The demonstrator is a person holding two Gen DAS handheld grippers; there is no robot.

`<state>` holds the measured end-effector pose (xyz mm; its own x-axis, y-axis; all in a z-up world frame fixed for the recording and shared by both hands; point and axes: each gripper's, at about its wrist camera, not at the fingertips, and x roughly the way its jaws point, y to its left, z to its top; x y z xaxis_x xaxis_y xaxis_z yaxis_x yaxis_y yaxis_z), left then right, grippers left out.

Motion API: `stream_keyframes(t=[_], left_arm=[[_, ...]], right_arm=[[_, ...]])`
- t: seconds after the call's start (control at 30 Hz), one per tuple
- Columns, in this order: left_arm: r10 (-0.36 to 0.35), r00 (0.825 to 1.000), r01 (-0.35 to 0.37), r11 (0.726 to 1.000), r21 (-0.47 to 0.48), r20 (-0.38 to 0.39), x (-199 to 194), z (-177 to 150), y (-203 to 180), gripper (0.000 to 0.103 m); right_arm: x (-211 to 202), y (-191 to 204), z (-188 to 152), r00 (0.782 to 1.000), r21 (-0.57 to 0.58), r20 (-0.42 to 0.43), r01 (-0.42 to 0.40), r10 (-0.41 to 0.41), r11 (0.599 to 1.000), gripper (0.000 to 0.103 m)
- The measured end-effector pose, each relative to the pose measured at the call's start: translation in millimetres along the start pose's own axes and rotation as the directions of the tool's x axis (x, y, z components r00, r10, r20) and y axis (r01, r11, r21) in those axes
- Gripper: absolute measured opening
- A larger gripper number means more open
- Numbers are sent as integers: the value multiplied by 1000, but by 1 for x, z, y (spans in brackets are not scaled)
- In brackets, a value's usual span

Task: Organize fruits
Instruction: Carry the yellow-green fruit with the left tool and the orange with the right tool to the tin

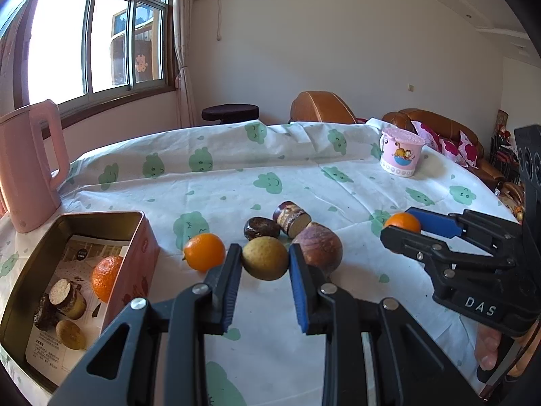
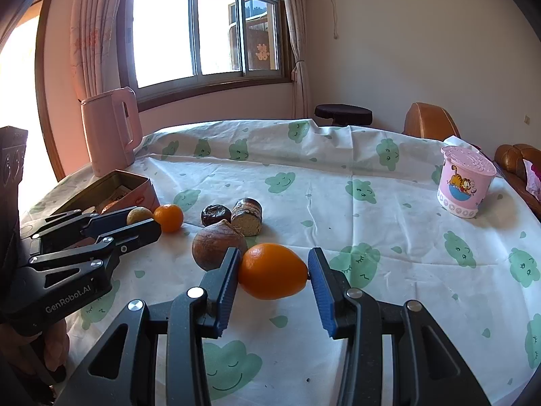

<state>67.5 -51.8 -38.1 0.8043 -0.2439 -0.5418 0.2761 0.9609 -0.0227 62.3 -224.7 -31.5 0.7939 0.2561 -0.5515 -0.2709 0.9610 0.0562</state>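
Cloud-print tablecloth [image 2: 338,182] covers the table. Left gripper [image 1: 264,261], jaws narrow, clamps a yellow-green fruit [image 1: 264,258]. Right gripper [image 2: 273,270] clamps an orange fruit [image 2: 273,270], long axis running pad to pad, pointed end rightward. Loose fruits lie between them; tin [image 1: 137,257] stands left.

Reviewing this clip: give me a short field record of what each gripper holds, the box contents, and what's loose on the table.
left gripper: shut on yellow-green fruit
right gripper: shut on orange fruit
tin box: open; holds a mandarin and brown cut pieces
loose on tablecloth: small orange, brown round fruit, two dark pieces
background: pink kettle, pink cartoon cup
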Motion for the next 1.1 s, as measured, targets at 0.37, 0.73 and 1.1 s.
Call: stream_keyframes(t=[0.37,0.73,1.1], left_arm=[[10,999,-10,1000,0,43,-8,-1,0,29],[25,996,-25,1000,-3,84,-16,0,0,29],[36,992,-35,999,-6,124,-24,-1,1,29]], right_arm=[[-11,1,0,999,-3,51,5,-5,1000,44],[-18,1,-2,996,-5,92,14,-13,1000,44],[-29,2,-3,989,-10,147,27,-25,1000,44]])
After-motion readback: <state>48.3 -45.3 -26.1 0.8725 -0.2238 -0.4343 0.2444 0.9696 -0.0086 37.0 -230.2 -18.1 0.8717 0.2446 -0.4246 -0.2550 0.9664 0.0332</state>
